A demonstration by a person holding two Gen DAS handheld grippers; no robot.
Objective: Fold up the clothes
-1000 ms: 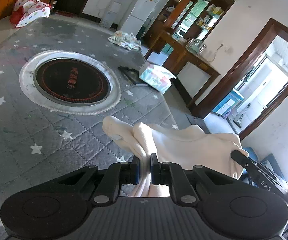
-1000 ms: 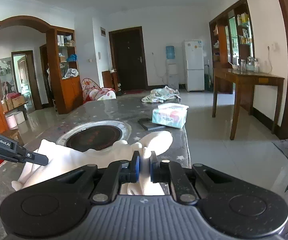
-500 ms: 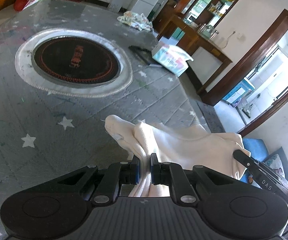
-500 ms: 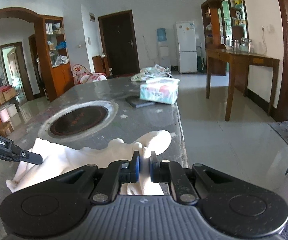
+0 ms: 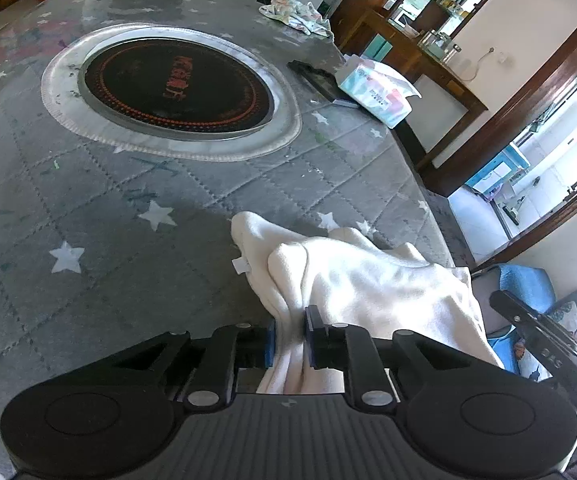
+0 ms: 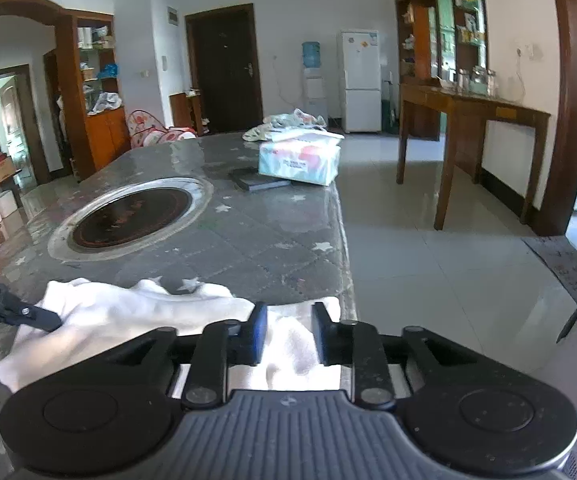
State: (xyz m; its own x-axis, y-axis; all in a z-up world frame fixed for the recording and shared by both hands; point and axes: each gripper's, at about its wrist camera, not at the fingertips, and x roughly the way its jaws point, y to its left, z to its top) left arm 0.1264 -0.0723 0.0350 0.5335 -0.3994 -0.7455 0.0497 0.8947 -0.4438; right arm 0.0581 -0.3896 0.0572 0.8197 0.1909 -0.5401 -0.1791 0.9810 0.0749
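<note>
Left gripper (image 5: pixel 290 334): jaws have just been opening, narrow gap, a bunched fold of the white garment (image 5: pixel 368 276) sits between them; pads look close against the cloth, can't tell if they still pinch. Right gripper (image 6: pixel 288 330): jaws have just been opening, now clearly spread, cloth lies between them with the pads off it. The garment lies crumpled on the near right corner of the table (image 5: pixel 100 236), stretched between the two grippers; its right end reaches the table's right edge. Left of the garment is open grey star-patterned cover. Further out sits the round inset cooktop (image 5: pixel 176 86), well apart from the cloth. Far right edge: tissue pack (image 6: pixel 300 160) with a dark flat item (image 6: pixel 256 180) just beside it, then a crumpled cloth (image 5: pixel 296 14) at the far end. Right of the table is bare tiled floor (image 6: pixel 428 260).
</note>
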